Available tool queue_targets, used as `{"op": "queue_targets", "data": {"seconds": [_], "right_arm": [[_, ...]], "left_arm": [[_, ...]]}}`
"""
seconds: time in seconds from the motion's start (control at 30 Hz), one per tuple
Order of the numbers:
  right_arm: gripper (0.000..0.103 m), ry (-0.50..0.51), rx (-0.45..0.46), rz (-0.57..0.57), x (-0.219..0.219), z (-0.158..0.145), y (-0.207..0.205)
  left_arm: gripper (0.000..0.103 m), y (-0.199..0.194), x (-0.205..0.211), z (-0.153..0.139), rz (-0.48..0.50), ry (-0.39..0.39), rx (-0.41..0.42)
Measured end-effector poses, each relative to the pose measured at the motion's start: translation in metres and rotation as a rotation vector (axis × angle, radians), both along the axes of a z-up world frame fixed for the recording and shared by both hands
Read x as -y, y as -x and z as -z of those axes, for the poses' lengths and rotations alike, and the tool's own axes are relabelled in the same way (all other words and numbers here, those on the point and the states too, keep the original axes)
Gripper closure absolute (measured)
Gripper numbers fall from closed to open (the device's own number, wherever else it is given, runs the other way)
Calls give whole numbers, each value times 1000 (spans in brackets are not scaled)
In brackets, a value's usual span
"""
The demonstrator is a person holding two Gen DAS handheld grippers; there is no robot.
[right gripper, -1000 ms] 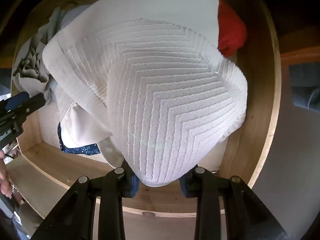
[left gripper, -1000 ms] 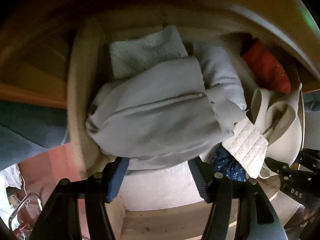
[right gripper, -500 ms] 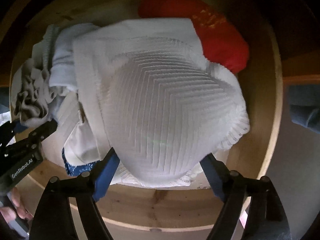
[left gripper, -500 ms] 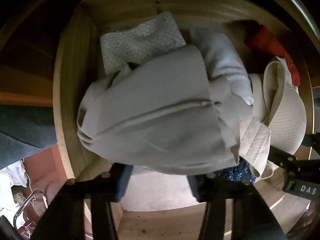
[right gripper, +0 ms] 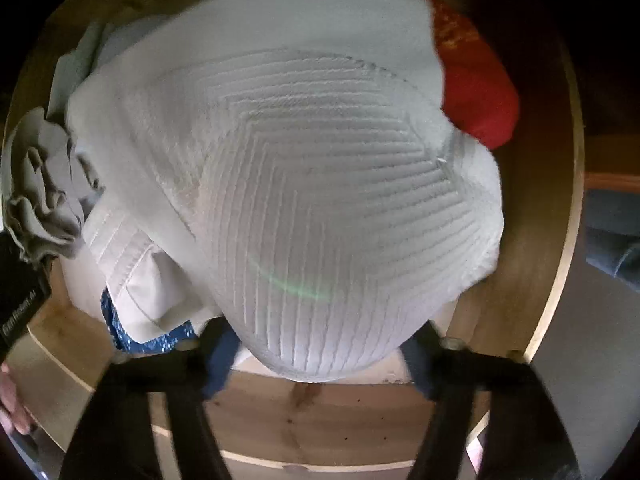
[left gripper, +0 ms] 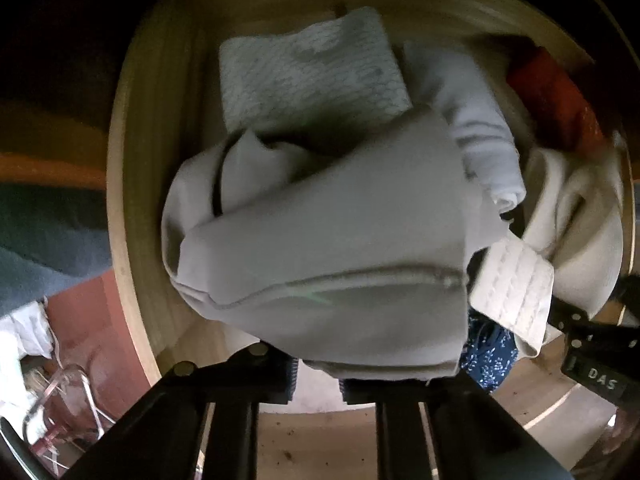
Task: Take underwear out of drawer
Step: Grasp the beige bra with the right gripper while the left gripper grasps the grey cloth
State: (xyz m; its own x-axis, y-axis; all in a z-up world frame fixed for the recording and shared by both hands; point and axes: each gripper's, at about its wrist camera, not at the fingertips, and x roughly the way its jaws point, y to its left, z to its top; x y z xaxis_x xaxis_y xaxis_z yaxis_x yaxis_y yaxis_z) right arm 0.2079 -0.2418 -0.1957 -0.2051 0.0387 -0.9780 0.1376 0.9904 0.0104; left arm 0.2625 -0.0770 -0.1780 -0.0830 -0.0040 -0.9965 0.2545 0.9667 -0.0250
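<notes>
Underwear is filling a wooden drawer [left gripper: 132,184], both grippers pointing down into it. Grey folded underwear [left gripper: 332,240], smooth, with one stitched seam running across its lower fold, is lying at the drawer's left and is being pinched by the left gripper [left gripper: 316,376], whose jaws have just been closing and are now nearly together on the garment's near edge. White underwear [right gripper: 320,200], ribbed in a chevron pattern with a broad plain band, is bulging up on the right; the right gripper [right gripper: 320,356] has just been narrowing its jaws, which are straddling the fabric's lower tip, though blur is hiding whether the pads are pressing. Red cloth [right gripper: 476,92] is sitting behind the white piece, blue speckled cloth [left gripper: 488,356] beneath.
</notes>
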Motion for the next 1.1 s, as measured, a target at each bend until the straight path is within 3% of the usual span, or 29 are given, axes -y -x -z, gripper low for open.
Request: {"op": "queue_targets", "data": {"seconds": [0.23, 0.6, 0.67, 0.73, 0.93, 1.0, 1.1], "right_arm": [[66, -25, -40, 5, 2, 5, 9], [71, -66, -30, 12, 3, -10, 19], [67, -69, -22, 21, 5, -11, 18], [51, -59, -21, 14, 11, -13, 18], [37, -38, -12, 2, 12, -17, 3], [32, -25, -8, -4, 15, -26, 0], [26, -13, -9, -5, 14, -28, -6]], "left_arm": [[91, 13, -4, 1, -21, 12, -54], [92, 20, -9, -8, -50, 41, -100], [92, 25, -16, -10, -49, 55, -99], [91, 26, -19, -11, -52, 67, -97], [84, 29, -39, -8, -73, 90, -89], [69, 28, -37, -10, -69, 87, -76], [65, 34, -35, -20, -67, 72, -41]]}}
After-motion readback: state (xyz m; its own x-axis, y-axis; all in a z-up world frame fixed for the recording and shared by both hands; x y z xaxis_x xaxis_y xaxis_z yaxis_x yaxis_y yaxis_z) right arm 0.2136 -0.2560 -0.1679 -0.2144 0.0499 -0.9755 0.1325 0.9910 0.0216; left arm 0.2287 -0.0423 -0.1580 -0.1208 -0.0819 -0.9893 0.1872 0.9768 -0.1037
